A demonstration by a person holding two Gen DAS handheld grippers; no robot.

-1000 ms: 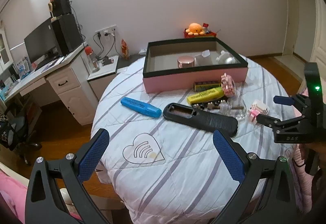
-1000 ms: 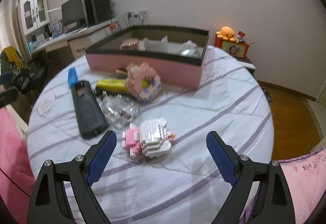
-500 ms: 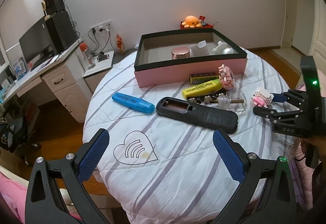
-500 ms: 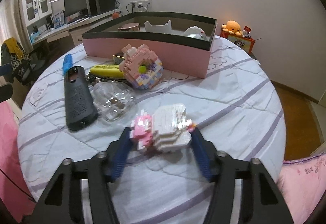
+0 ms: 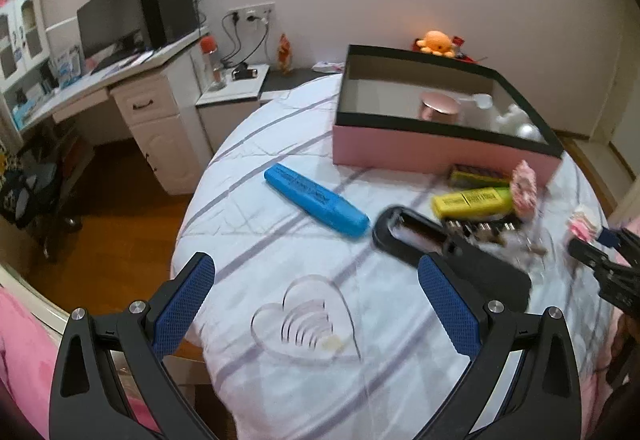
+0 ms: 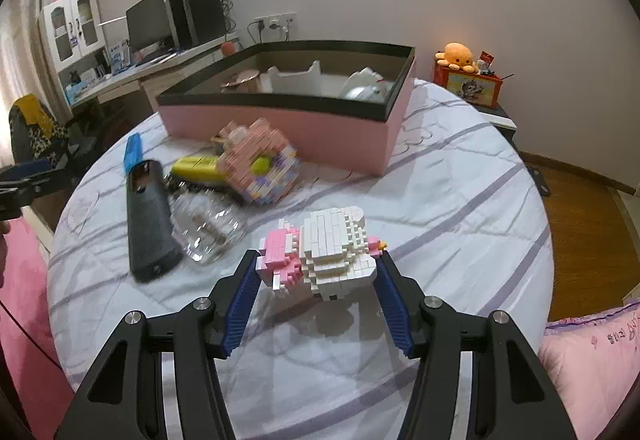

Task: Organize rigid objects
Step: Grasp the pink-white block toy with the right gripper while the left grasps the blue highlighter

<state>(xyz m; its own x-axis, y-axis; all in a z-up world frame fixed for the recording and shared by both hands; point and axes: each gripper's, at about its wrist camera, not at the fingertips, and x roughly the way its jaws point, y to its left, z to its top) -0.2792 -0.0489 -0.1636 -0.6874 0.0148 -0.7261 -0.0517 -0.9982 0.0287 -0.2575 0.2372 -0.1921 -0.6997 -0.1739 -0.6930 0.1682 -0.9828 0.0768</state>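
Observation:
My right gripper is shut on a white and pink block figure, raised a little off the striped tablecloth. In the left wrist view the same gripper shows at the right edge with the figure in it. My left gripper stands open over a clear heart-shaped piece. Ahead of it lie a blue marker, a black remote-like case and a yellow marker. The pink box with a black rim sits at the back.
A pink block donut and a clear plastic piece lie near the box. Inside the box are a rose-gold lid and white items. A desk with a monitor stands left; pink bedding borders the table.
My right gripper closed on the block figure and lifted it slightly. My left gripper swung left and lower, so the heart piece now lies between its fingers.

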